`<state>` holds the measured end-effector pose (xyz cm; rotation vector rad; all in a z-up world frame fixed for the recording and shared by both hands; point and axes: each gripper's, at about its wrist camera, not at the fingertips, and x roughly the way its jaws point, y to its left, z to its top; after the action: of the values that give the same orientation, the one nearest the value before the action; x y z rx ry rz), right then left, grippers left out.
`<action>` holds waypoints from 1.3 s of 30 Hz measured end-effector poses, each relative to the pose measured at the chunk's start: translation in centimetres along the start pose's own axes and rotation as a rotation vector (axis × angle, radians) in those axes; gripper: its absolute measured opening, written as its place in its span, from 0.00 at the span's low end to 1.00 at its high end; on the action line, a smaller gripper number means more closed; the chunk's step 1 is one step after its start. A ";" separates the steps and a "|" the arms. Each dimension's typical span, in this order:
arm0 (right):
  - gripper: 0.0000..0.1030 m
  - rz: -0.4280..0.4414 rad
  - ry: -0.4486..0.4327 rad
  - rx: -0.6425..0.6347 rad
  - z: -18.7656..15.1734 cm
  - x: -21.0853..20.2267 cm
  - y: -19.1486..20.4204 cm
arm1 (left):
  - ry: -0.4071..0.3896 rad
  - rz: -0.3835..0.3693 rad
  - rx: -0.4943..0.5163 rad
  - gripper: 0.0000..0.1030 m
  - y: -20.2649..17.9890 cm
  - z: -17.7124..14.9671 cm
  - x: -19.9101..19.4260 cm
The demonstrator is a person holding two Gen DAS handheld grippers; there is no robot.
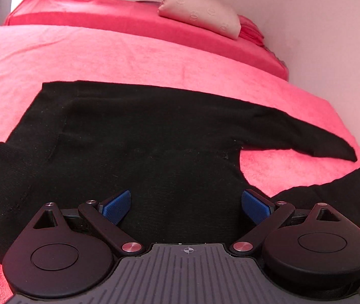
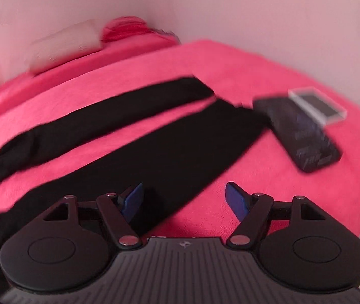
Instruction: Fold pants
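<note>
Black pants [image 1: 134,136] lie flat on a pink bed cover [image 1: 78,58], waist to the left, two legs spread to the right. My left gripper [image 1: 186,206] is open and empty, low over the hip part of the pants. In the right wrist view both legs [image 2: 154,139] run from lower left to upper right with pink cover between them. My right gripper [image 2: 184,201] is open and empty, over the near leg's lower edge. The right wrist view is blurred.
A dark phone [image 2: 299,131] and a clear plastic case [image 2: 316,103] lie on the cover just past the leg ends. A beige pillow [image 1: 200,12] lies at the back by the wall. The bed's right edge [image 1: 352,131] is near the leg ends.
</note>
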<state>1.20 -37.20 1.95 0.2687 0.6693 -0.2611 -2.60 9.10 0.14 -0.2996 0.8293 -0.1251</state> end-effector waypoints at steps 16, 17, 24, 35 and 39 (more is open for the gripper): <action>0.64 -0.139 -0.137 -0.034 0.2 -2.0 -3.4 | -0.005 0.117 0.169 1.00 -2.7 -1.1 1.0; 0.65 -0.141 -0.170 -0.055 -0.2 -3.0 -2.9 | -0.006 0.126 0.187 1.00 -2.8 -1.3 1.0; 0.82 0.109 -0.267 -0.115 3.6 -4.4 1.5 | 0.003 0.098 0.188 1.00 -2.0 -1.0 -0.8; 0.40 0.153 0.118 0.257 9.7 12.4 0.6 | -0.031 0.112 0.069 1.00 1.6 -0.8 -0.8; 0.16 0.116 0.065 0.175 10.0 13.5 1.1 | -0.033 0.155 0.103 1.00 0.9 -1.0 -0.1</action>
<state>17.46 -41.46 1.02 0.4836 0.6932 -0.2004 -3.46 9.74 -0.67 -0.1392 0.8071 -0.0182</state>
